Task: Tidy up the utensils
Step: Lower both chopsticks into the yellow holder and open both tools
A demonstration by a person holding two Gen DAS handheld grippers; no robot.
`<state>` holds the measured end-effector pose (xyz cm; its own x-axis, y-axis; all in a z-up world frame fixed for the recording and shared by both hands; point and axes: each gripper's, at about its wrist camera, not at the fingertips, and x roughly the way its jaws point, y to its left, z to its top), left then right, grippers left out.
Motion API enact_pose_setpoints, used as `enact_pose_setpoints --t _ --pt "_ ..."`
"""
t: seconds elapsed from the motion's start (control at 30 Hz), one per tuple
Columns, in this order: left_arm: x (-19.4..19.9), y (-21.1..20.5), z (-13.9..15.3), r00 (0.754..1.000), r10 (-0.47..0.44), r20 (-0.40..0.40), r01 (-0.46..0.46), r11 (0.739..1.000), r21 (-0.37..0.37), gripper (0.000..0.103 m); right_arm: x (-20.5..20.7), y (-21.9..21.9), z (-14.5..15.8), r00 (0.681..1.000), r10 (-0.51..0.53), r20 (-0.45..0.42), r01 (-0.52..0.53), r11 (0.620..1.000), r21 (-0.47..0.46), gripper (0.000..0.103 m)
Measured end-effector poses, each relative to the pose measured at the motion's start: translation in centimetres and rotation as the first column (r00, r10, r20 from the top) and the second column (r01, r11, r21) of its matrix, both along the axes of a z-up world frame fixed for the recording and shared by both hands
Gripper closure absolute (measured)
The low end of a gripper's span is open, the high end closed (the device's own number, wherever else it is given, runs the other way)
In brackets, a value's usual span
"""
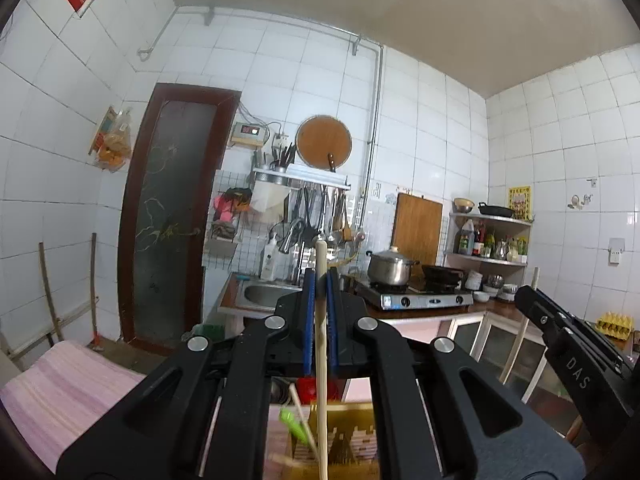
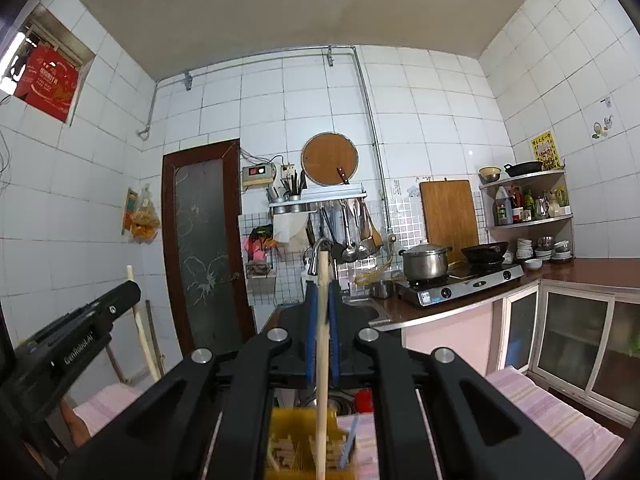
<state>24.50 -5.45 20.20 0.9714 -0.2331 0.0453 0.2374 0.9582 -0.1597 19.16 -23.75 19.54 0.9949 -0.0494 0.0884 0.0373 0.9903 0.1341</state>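
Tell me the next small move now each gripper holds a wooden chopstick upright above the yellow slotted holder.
Probably lower both: the left gripper and right gripper each clamp a pale wooden chopstick over the yellow slotted holder.

Matt black plastic left gripper (image 1: 320,280) with blue ribbed pads clamps a pale, smooth wooden chopstick (image 1: 321,344). Below it, a yellow slatted plastic-looking holder (image 1: 344,436) on pink striped cloth (image 1: 60,384). Ahead: glossy white wall tiles (image 1: 432,120), a shiny steel pot (image 1: 389,268), a wooden cutting board (image 1: 418,228).
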Motion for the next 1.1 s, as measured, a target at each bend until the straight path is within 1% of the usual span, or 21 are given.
enact_pose_setpoints --t 0.17,0.27,0.37,0.57,0.7,0.73,0.77,0.8,0.83,0.87,0.9,0.93,0.97,1.03,1.07,1.1 --pt "4.4 -1.3 -1.1 1.000 0.010 -0.009 -0.010 1.000 0.012 0.099 3.8 -0.2 -1.2 1.000 -0.014 0.002 0.014 1.000 0.015 0.097" --pt "6.8 -1.8 -2.5 0.999 0.030 -0.020 -0.029 0.999 0.030 0.099 5.5 -0.4 -2.1 1.000 -0.029 0.006 0.029 0.999 0.017 0.097" --pt "8.2 -1.9 -3.9 0.998 0.037 -0.042 -0.036 0.999 0.039 0.099 7.0 -0.5 -3.1 0.999 -0.038 -0.001 0.038 0.999 0.015 0.097" --pt "9.2 -1.9 -6.6 0.995 0.047 -0.087 -0.042 0.997 0.058 0.098 8.6 -0.4 -5.6 0.998 -0.040 -0.054 0.041 0.999 0.002 0.097" --pt "9.0 -1.8 -7.3 0.991 0.065 -0.116 -0.056 0.995 0.080 0.098 8.7 -0.2 -6.5 0.994 -0.038 -0.098 0.035 0.999 -0.029 0.097" --pt "9.0 -1.7 -7.2 0.989 0.065 -0.130 -0.054 0.995 0.085 0.096 8.4 -0.4 -6.4 0.993 -0.041 -0.111 0.037 0.999 -0.031 0.096" --pt "9.0 -1.5 -7.2 0.986 0.063 -0.152 -0.049 0.994 0.093 0.093 8.3 -0.4 -6.3 0.992 -0.045 -0.119 0.041 0.999 -0.035 0.096" --pt "8.8 -1.4 -7.0 0.985 0.064 -0.162 -0.049 0.994 0.096 0.081 8.0 -0.5 -6.0 0.990 -0.051 -0.135 0.046 0.998 -0.044 0.095" --pt "8.5 -0.9 -6.8 0.982 0.073 -0.172 -0.058 0.994 0.092 0.064 7.8 -0.5 -5.7 0.986 -0.061 -0.154 0.053 0.997 -0.055 0.086" --pt "8.1 -0.7 -6.6 0.982 0.080 -0.174 -0.065 0.994 0.089 0.055 7.5 -0.5 -5.5 0.984 -0.067 -0.164 0.058 0.997 -0.060 0.062" --pt "7.4 0.0 -6.3 0.980 0.090 -0.175 -0.077 0.994 0.080 0.042 7.2 -0.6 -5.3 0.982 -0.074 -0.173 0.064 0.996 -0.062 0.052" --pt "6.8 0.3 -6.1 0.980 0.093 -0.177 -0.081 0.994 0.076 0.034 6.7 -0.7 -5.0 0.981 -0.078 -0.177 0.067 0.996 -0.064 0.048" --pt "6.3 0.7 -5.9 0.978 0.092 -0.185 -0.079 0.994 0.075 0.030 6.1 -0.8 -4.7 0.978 -0.089 -0.189 0.076 0.994 -0.075 0.048" --pt "5.0 1.6 -5.4 0.975 0.081 -0.208 -0.065 0.994 0.083 0.018 4.9 -1.0 -4.3 0.971 -0.102 -0.215 0.084 0.992 -0.094 0.046" --pt "4.0 2.0 -5.2 0.973 0.085 -0.215 -0.066 0.993 0.096 0.015 4.2 -1.1 -4.4 0.969 -0.107 -0.221 0.088 0.992 -0.096 0.043" --pt "3.3 2.2 -5.1 0.971 0.089 -0.220 -0.066 0.992 0.110 0.007 3.5 -1.3 -4.4 0.967 -0.111 -0.229 0.091 0.991 -0.097 0.041"
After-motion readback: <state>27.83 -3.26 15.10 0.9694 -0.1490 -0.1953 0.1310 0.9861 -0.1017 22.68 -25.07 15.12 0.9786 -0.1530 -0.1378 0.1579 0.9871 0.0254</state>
